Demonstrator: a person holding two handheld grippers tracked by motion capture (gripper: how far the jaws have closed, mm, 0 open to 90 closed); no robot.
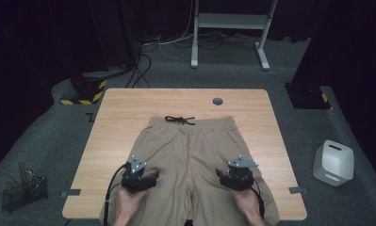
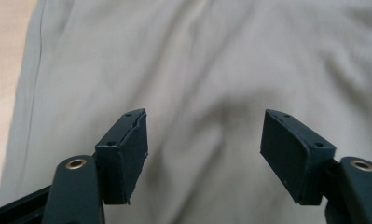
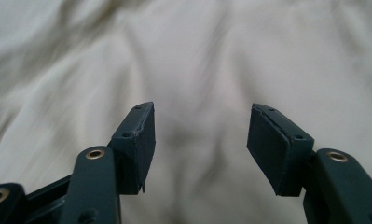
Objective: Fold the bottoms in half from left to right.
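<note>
You've got the shorts (image 1: 188, 155) laid flat on the table (image 1: 124, 106), waistband and black drawstring (image 1: 179, 120) at the far end, leg hems toward you & hanging past the near edge. Left gripper (image 1: 150, 178) sits over the left leg, right gripper (image 1: 222, 175) over the right leg — both w/ jaws spread wide, nothing between them.

In the left gripper view the cloth lies just ahead of and under the fingertips (image 2: 127, 144), with the outer side seam and a strip of bare table off past the left fingertip. In the right gripper view there's creased fabric ahead of both pads (image 3: 137, 140).

Progress, judging by the lay: early. Shorts look spread out, no fold made yet, no grab made. Pinching each leg and folding is prob. all left to do.

Hard to tell: whether the jaw tips touch the cloth or hover just above — can't say. Hems are cut off at the frame bottom, and the right gripper view is blurred.
</note>
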